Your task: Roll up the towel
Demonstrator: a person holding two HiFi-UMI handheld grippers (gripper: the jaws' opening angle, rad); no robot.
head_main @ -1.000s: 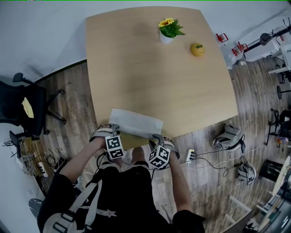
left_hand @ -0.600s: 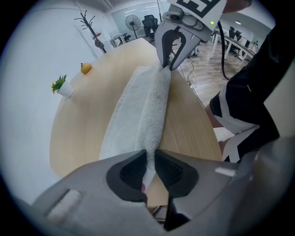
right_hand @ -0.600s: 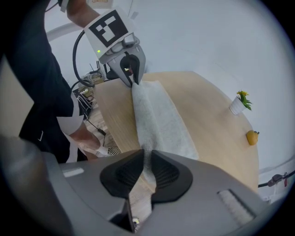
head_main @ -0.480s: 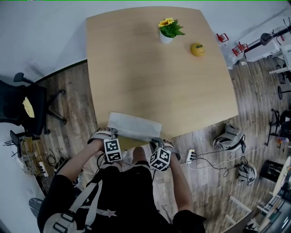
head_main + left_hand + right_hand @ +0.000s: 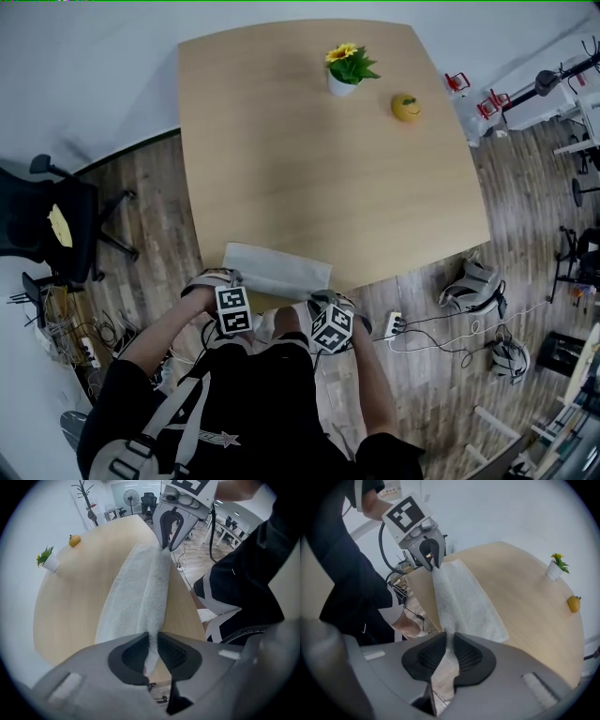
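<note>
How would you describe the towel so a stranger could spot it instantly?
Find the light wooden table. At its near edge, by the person, lies the towel: a flat, pale grey cloth, while the potted plant and yellow fruit stand at the far end.

The towel (image 5: 278, 270) is white cloth with a fuzzy, matt pile, and the table (image 5: 319, 159) under it is pale wood, smooth with a weak sheen. The left gripper (image 5: 152, 641) and the right gripper (image 5: 449, 641), whose jaws have just closed on this cloth, are of matt grey plastic, with black pads (image 5: 133, 656) that have a fine ribbed surface. The floor (image 5: 150, 206) is brown wood planks with visible grain.
</note>
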